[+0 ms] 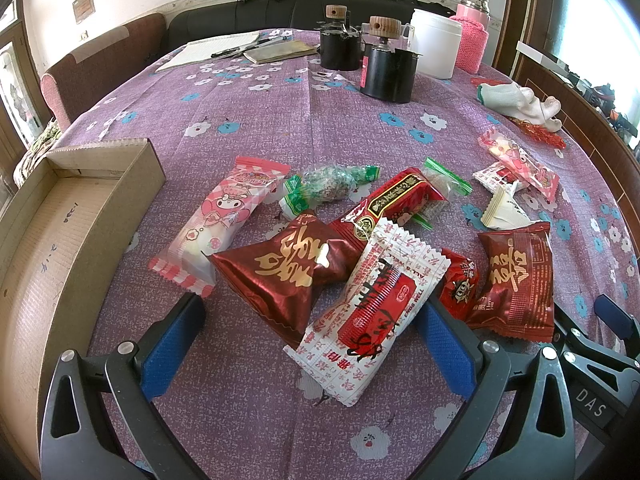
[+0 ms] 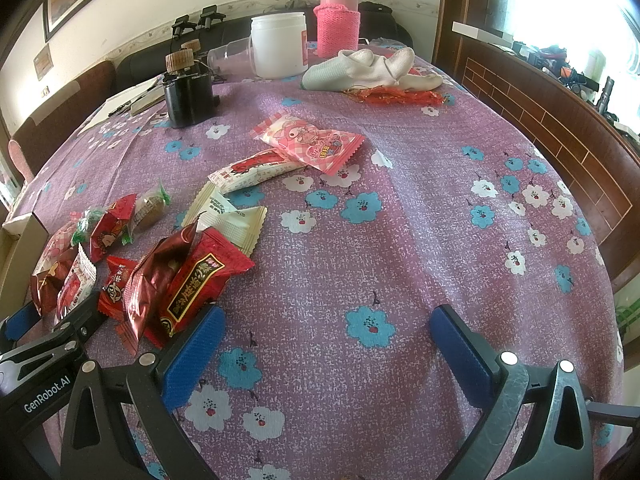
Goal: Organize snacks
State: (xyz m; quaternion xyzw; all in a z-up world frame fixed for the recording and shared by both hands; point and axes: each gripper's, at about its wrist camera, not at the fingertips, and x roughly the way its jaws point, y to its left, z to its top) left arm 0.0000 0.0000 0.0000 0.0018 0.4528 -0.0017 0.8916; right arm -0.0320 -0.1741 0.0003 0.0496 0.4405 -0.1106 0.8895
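The left wrist view looks forward and down from low over the purple flowered tablecloth (image 1: 280,112), close to the heap of wrapped snacks, with the open brown cardboard box (image 1: 60,216) at its left edge. The right wrist view sits just right of it, facing mostly bare cloth. Both share the heap and the white plastic jar (image 2: 279,45).

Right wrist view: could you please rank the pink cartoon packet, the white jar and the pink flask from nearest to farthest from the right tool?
From the right tool, which is open:
1. Pink cartoon packet, mid-table, just left of centre.
2. White jar, far edge.
3. Pink flask, just right of the jar and slightly behind it.
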